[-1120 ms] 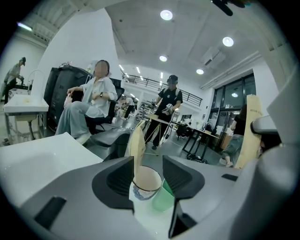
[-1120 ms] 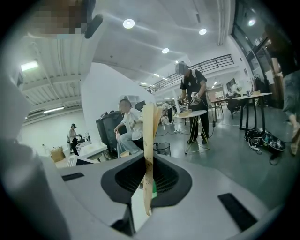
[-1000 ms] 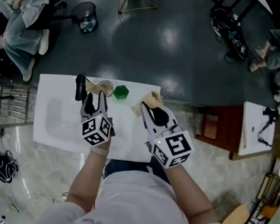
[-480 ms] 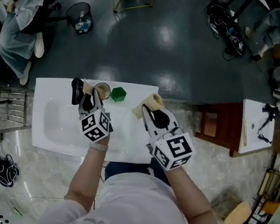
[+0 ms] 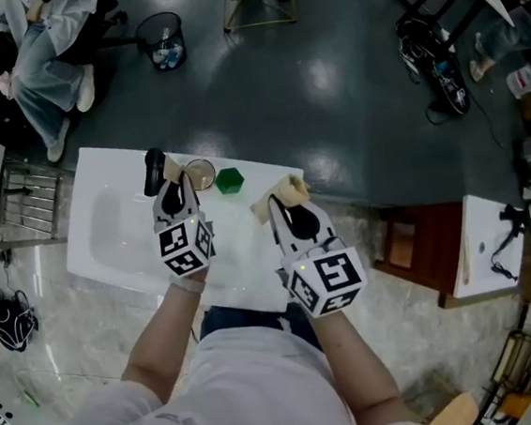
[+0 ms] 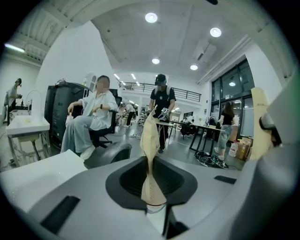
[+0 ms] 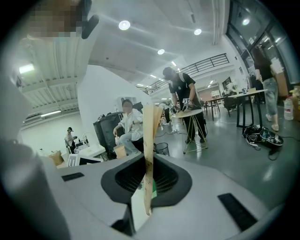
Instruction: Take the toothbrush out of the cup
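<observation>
White bench (image 5: 107,235), cup (image 5: 201,173) at back. L tool (image 5: 174,170) closing on a thin pale bit, prob. the toothbrush (image 6: 155,211). R tool (image 5: 283,196) pinched closed, holds nothing. Lift straight up, slow, so the cup won't tip.

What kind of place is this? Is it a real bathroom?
Probably not a home bathroom: it looks like a big indoor workshop or lab hall. A white washbasin counter stands on a dark shiny floor, with work tables and round ceiling lights around.
</observation>
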{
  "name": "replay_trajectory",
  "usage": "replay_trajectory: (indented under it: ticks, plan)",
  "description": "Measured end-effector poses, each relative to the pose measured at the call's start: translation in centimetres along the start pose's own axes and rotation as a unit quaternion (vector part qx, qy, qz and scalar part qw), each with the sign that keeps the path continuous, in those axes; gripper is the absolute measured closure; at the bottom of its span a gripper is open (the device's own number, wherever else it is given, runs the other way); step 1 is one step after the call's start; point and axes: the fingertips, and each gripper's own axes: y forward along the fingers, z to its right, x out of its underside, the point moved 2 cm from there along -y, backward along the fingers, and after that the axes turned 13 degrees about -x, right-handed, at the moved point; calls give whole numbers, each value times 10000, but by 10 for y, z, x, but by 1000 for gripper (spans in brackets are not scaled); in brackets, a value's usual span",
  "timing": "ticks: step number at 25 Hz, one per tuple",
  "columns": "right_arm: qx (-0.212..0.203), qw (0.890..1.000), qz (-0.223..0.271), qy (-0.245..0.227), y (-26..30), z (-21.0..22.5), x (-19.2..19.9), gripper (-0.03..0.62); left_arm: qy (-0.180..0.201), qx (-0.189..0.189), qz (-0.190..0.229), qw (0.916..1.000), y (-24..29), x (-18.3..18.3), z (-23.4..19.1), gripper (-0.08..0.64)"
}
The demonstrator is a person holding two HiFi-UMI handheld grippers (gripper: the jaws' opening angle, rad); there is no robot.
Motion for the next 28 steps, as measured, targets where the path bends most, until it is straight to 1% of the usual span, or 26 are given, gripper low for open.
replay_trajectory:
  ticks: [2, 5, 8, 10, 14, 18, 21, 25, 28]
  plan:
    - [-58, 10000, 28, -12, -1, -2, -4, 545, 32, 51, 87, 9999, -9, -9, 3, 509]
    - [-108, 9999, 37, -38, -4, -5, -10, 545, -48, 108, 131, 9998, -22, -23, 4, 511]
    - [-189, 9997, 135, -89, -3, -9, -21, 545, -113, 153, 283, 9994, -35, -46, 2, 512]
    - [-256, 9994, 195, -134, -2, -13, -30, 545, -177, 251, 384, 9988, -46, -64, 3, 512]
    - [-361, 9988, 268, -186, -5, -20, -43, 545, -295, 549, 521, 9967, -72, -96, 8, 512]
    - [-437, 9982, 347, -238, -8, -24, -57, 545, -392, 918, 545, 9935, -97, -124, 11, 512]
    - [-488, 9974, 448, -297, -10, -27, -70, 545, -420, 1236, 616, 9895, -114, -144, 13, 512]
    - [-645, 9958, 555, -330, -15, -37, -84, 545, -333, 1643, 783, 9827, -143, -165, 14, 513]
    - [-835, 9941, 568, -391, -19, -43, -92, 545, -325, 1835, 870, 9786, -161, -175, 13, 514]
